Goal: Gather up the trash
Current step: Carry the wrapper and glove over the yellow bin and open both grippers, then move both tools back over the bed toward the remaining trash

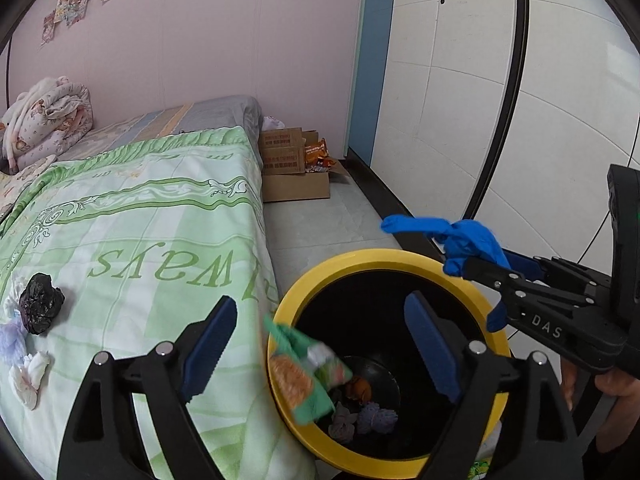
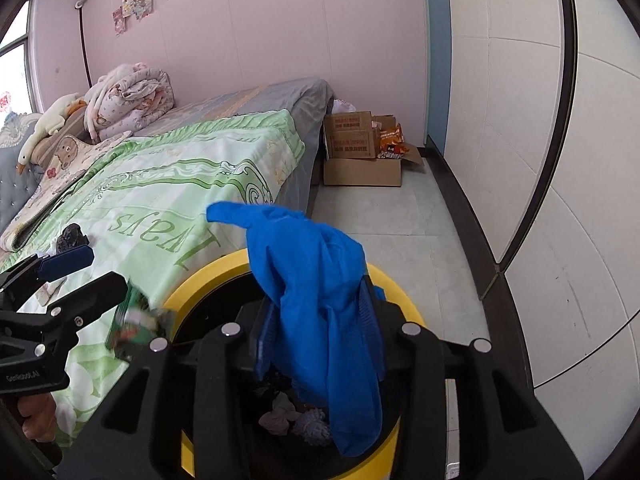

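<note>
Beside a bed [image 1: 152, 216] spread with a green quilt, two hand-held tongs worked over a yellow-rimmed bin [image 1: 384, 258] standing on the floor against the bedside. The left tongs [image 1: 320, 344] were spread wide with nothing between them, and a green snack wrapper [image 1: 308, 376], blurred, appeared to be dropping just inside the bin's near rim. The right tongs [image 2: 318, 334] were clamped on a blue glove [image 2: 316, 280], which draped over the fingers and hung down into the bin's mouth above crumpled scraps already lying at the bottom.

The step in hand looked to be the drop of the glove. Done well, it would call for the tongs to be centred over the dark opening before parting, since the limp rubber could catch on a ridged pad or slump across the yellow rim. A full opening, perhaps with a slight downward tilt, would likely free it.

More remained on the quilt: a crumpled black bag [image 1: 40, 302] and white tissue wads [image 1: 28, 376] beside it, well apart from the bin, so the collection seemed far from finished
</note>
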### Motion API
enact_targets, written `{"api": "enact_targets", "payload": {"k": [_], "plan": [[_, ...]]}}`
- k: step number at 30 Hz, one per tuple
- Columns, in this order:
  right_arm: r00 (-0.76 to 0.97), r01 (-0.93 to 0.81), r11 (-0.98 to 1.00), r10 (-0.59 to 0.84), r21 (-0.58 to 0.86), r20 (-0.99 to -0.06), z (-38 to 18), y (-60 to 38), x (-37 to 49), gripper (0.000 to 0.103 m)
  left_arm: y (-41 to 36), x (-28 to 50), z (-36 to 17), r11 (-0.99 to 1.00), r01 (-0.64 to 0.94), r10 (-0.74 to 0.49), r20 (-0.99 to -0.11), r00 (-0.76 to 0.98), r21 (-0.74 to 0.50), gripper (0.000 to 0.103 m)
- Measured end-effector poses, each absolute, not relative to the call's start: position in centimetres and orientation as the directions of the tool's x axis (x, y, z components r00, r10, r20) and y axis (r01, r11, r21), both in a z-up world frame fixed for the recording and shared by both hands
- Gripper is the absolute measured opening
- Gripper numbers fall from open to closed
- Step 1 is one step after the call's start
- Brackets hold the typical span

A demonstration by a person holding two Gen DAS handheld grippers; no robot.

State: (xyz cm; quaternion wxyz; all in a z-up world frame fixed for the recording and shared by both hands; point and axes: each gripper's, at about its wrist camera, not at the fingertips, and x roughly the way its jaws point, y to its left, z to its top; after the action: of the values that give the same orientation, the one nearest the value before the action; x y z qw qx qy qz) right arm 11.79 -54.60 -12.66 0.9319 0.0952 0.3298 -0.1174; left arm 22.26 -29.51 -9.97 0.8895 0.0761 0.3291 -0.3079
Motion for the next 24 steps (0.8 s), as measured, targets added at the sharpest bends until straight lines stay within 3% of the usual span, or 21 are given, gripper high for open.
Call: {"api": "enact_targets", "payload": {"k": [24], "plan": [[0.786, 0.291, 0.952, -0.181, 0.095, -0.591, -9.8, -53.2, 9.2, 0.056, -25.0, 21.5, -7.4, 0.841, 0.536, -0.474, -0.574, 0.668, -0.07, 0.095]]}}
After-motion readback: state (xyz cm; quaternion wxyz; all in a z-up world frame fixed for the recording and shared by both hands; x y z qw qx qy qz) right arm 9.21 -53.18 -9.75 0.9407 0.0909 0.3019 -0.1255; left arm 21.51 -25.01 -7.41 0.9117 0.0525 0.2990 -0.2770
